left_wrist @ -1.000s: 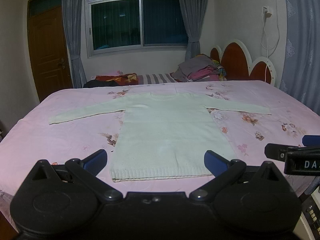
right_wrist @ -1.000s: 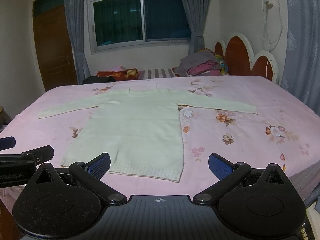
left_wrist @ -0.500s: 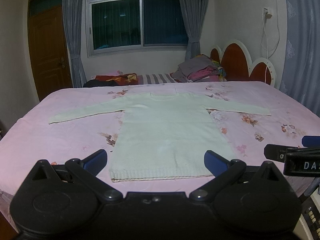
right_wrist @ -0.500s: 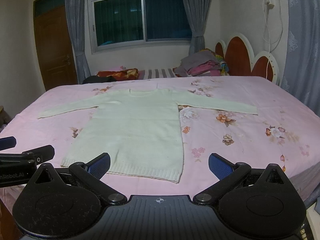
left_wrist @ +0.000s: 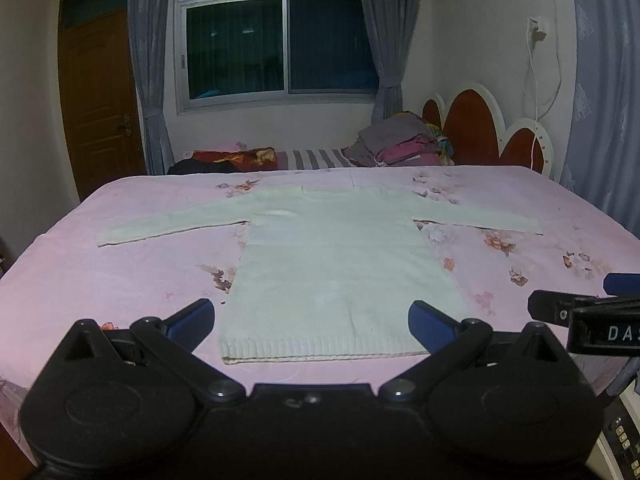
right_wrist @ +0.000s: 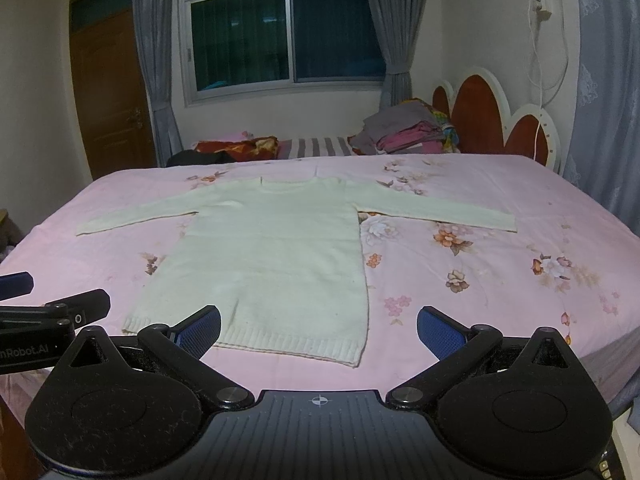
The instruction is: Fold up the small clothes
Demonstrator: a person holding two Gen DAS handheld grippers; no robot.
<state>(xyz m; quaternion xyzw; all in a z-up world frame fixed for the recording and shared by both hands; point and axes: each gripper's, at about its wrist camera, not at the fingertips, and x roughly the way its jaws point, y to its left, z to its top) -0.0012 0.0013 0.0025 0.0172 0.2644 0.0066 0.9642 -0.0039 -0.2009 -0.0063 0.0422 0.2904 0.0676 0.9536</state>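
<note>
Both wrist cameras sit low at the near edge of the bed (left_wrist: 120,280), facing along their open fingers toward the window (left_wrist: 280,44). The left view centres on the sweater (left_wrist: 332,272); the right view stands just beside it, further right. Both share the sweater (right_wrist: 264,256), bed, headboard (right_wrist: 488,120) and each other's gripper tip.

Knitted sweater (left_wrist: 336,264) with ribbed hem, smooth cotton-like bedsheet (left_wrist: 120,280), matt

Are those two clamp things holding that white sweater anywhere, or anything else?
Nothing is held. The left gripper and right gripper are both open and empty, short of the sweater, which lies flat on the bed.
</note>
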